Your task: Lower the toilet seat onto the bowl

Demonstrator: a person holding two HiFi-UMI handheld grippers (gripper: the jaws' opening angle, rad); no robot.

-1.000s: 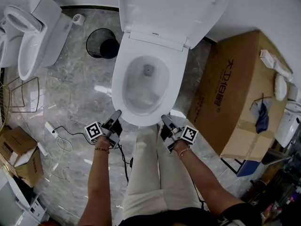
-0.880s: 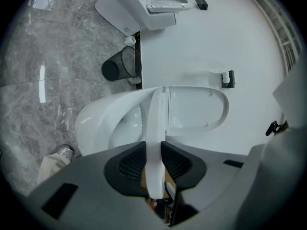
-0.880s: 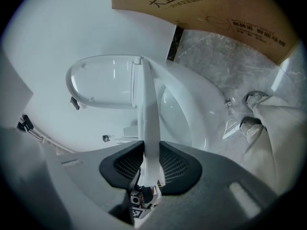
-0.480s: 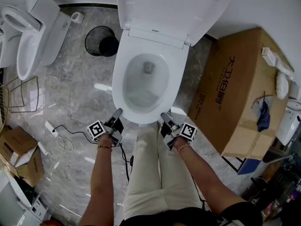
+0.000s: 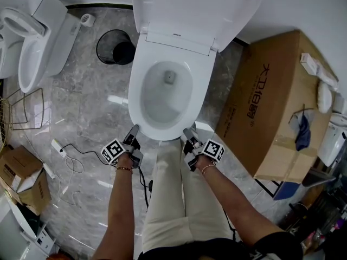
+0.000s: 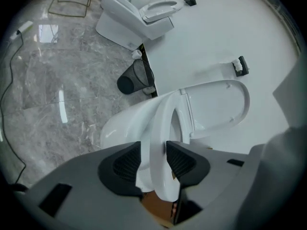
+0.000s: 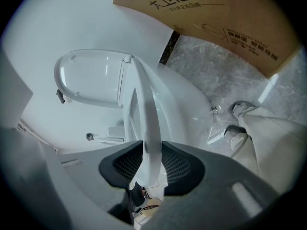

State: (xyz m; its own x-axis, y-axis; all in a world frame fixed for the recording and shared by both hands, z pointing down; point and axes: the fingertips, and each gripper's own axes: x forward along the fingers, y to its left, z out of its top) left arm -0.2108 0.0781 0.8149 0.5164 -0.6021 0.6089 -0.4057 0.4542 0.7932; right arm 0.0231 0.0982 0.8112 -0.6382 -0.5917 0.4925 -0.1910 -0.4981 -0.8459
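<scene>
The white toilet seat (image 5: 135, 99) lies down over the bowl, and the lid (image 5: 198, 10) stands up against the wall. My left gripper (image 5: 134, 129) is at the seat's front left edge. In the left gripper view the seat rim (image 6: 163, 128) runs between the jaws of the left gripper (image 6: 153, 159), which are opening, with a gap at the left pad. My right gripper (image 5: 187, 131) is at the front right edge. In the right gripper view its (image 7: 152, 162) pads press on the seat rim (image 7: 146, 109).
A black waste bin (image 5: 116, 47) stands left of the toilet and a large cardboard box (image 5: 276, 102) to its right. A second toilet (image 5: 32, 42) is at the far left. A cable (image 5: 76, 156) and a wire rack (image 5: 27, 110) lie on the marble floor.
Both grippers have stayed at the seat's front edge and the hands have drawn slightly inward. The seat and lid look unmoved.
</scene>
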